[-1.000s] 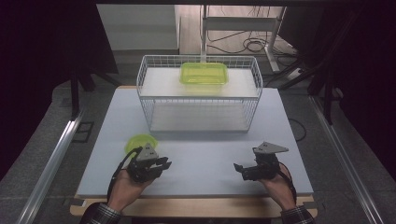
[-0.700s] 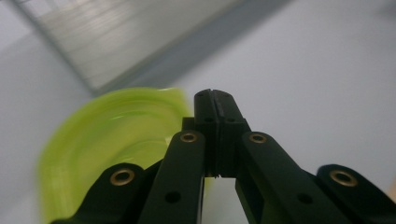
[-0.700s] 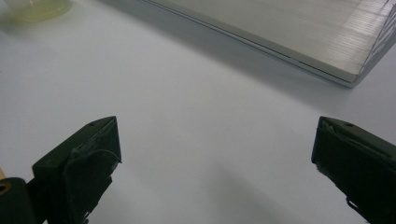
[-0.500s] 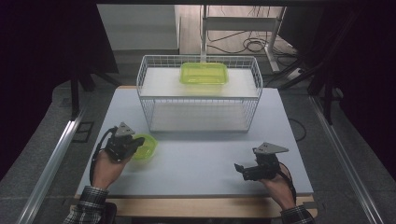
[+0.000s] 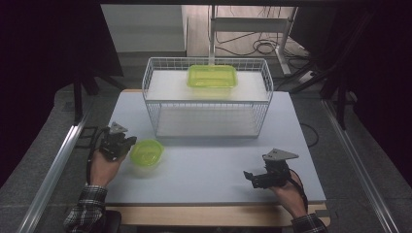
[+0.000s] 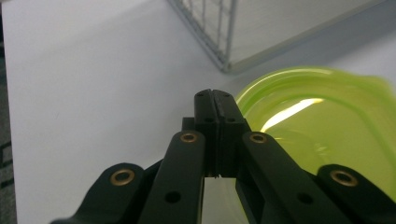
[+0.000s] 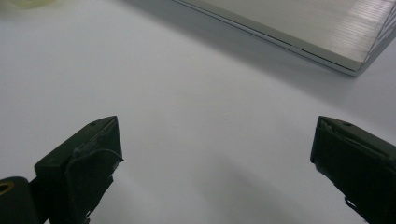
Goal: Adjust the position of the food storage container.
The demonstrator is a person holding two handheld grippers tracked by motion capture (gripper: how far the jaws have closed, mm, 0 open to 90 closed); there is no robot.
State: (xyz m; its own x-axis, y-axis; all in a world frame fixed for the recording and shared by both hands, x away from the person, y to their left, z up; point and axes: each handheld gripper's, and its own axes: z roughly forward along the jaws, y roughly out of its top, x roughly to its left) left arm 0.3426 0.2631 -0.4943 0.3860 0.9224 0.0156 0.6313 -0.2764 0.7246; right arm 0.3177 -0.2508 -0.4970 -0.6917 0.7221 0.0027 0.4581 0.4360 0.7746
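In the high view, the left gripper (image 5: 127,144) sits at the left side of the grey-white bench (image 5: 214,170), held in the person's left hand (image 5: 104,165) with a plaid sleeve (image 5: 87,208) behind it; its tips are at the left rim of a small round green bowl (image 5: 145,153), which stands on the bench just in front of the left corner of the white wire basket (image 5: 209,97); whether the tips pinch the rim cannot be told from here; a rectangular green container (image 5: 212,76) lies inside the basket, toward its back; the right gripper (image 5: 250,176) rests low over the bench near the front right edge, well apart from the bowl and the basket, its jaws pointing left.

In the left gripper view, the left gripper (image 6: 215,100) has its two black jaws pressed fully together, with no gap between the pads; the bowl (image 6: 327,126) lies just to the right of the tips, its bright rim running close beside and under them; nothing can be made out between the pads, so a grip on the rim cannot be confirmed; a corner of the basket (image 6: 219,37) stands beyond.

In the right gripper view, the right gripper (image 7: 217,140) has its jaws spread wide with bare bench (image 7: 187,93) between them and nothing held; the basket's base edge (image 7: 303,32) crosses the upper right.
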